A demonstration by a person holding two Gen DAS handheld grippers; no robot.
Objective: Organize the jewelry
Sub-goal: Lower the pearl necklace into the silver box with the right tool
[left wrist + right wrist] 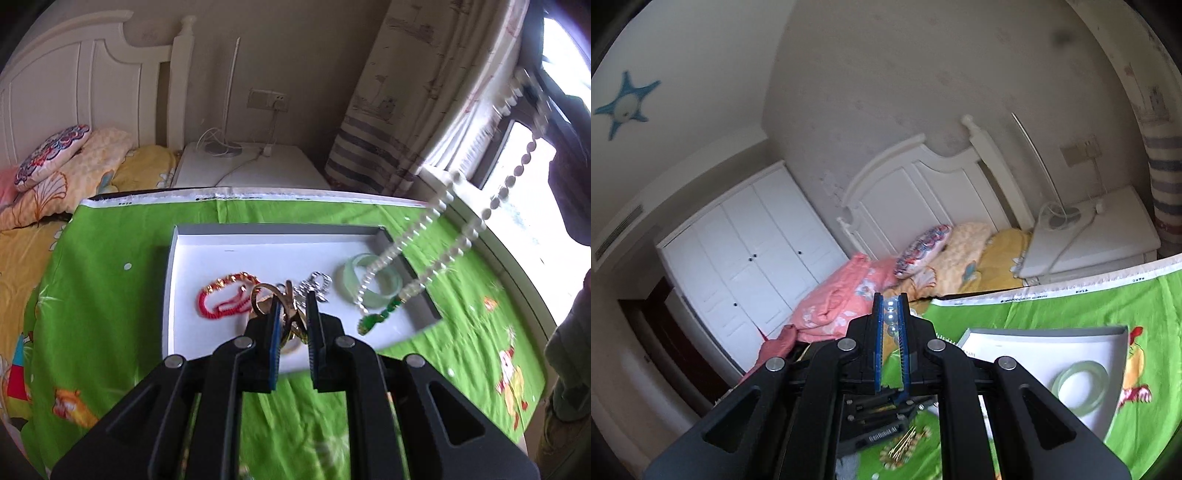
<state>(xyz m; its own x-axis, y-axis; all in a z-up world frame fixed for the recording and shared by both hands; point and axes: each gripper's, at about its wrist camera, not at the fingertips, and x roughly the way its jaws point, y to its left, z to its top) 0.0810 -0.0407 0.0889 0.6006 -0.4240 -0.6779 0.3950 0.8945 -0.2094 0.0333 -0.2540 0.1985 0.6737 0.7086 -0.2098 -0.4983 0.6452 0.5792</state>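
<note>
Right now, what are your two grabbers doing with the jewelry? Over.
Left gripper shut on gold bangles over white tray. Right gripper shut on pearl necklace, green pendant dangling over tray. Nothing blocking.

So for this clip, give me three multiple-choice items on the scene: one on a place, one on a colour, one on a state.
1. Where does the jade bangle lie?
A. in the white tray
B. on the bed
C. on the nightstand

2. What colour is the cord bracelet in the tray?
A. blue
B. red
C. black

3. What is the right gripper doing?
A. hanging open over the tray
B. shut on a gold ring
C. shut on the bead necklace

Answers:
1. A: the bangle rests on the tray floor, near its right wall.
2. B: its loops are red, with a gold section at the top.
3. C: pale beads sit pinched between its pads, and the left view shows the strand hanging down to a green pendant over the tray.
</note>
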